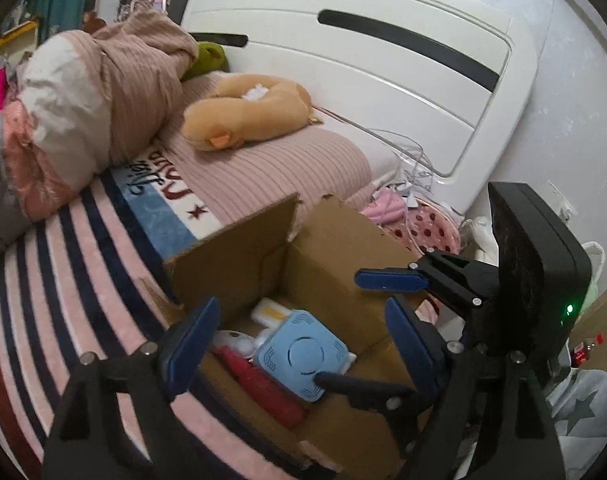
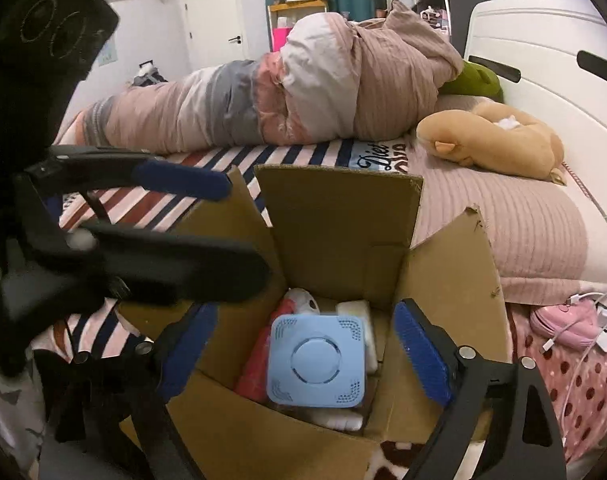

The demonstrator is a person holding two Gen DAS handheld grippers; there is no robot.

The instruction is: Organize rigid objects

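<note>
Cardboard box (image 2: 343, 216) sat open on the striped bedspread (image 1: 83, 280) at the near edge of the bed, flaps standing up and one torn along its top edge — plain corrugated brown, stiff enough to hold its walls. Inside, largest first: a pale blue square device (image 2: 317, 360) of smooth moulded plastic, rounded corners, a raised disc at centre and perforated vents at each corner, lying flat on top; a red item (image 1: 263, 388) wedged beside it, material unclear; white pieces (image 1: 271, 312) partly buried beneath, too hidden to name.

Judged stage: packing appeared well along, with the blue device resting in the box and neither tool gripping anything. Left gripper (image 1: 299, 340) hovered over the box mouth, blue-padded fingers spread wide, empty. Right gripper (image 2: 303, 344) likewise hung above the box, fingers apart, nothing between them.

Next move likely called for either fetching another hard item or folding the flaps down — the upright rear flap would need pressing from its outer face, and torn cardboard could buckle
</note>
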